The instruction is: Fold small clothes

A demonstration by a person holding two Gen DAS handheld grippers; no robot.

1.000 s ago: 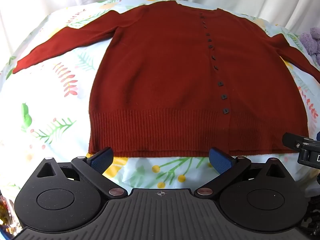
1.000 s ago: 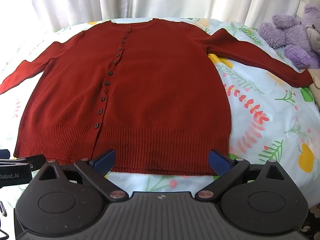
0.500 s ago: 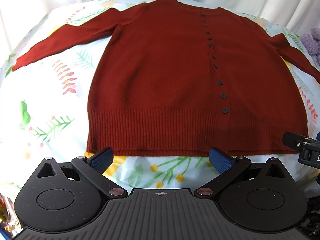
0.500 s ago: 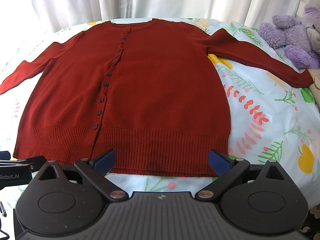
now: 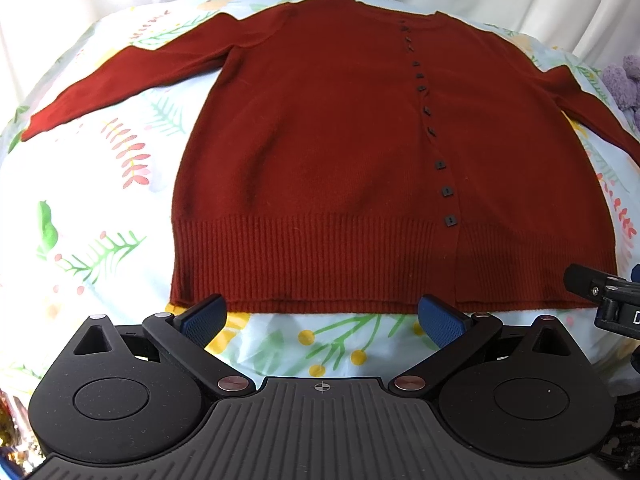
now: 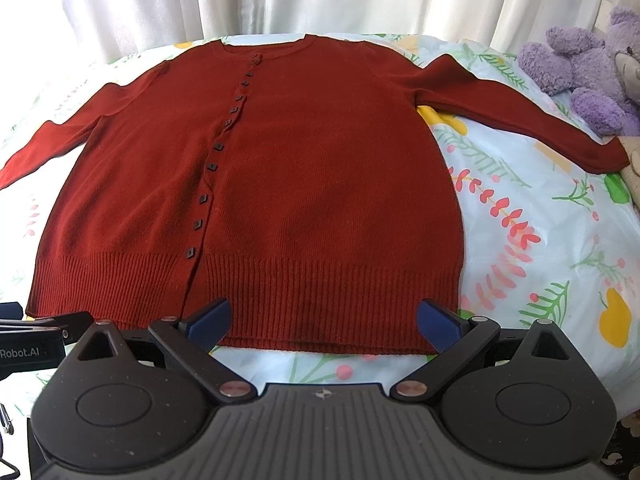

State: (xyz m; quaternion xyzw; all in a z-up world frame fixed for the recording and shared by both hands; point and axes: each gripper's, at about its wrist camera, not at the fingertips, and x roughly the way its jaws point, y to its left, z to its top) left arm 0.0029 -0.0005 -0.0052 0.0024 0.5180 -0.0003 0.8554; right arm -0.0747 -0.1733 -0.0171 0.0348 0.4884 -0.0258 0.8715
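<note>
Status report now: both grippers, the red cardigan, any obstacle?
Left gripper open, right gripper open, both empty at hem. Red cardigan flat, buttoned, sleeves spread. Purple plush toy beside right sleeve.

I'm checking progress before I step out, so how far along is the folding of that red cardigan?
Done: the red cardigan lies flat and buttoned on the floral sheet, sleeves spread. In hand: nothing; the left gripper and right gripper hover at the hem, jaws open. Left: every fold.

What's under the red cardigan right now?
The cardigan lies flat on a floral sheet, visible all around it. Anything beneath the knit itself is covered.
</note>
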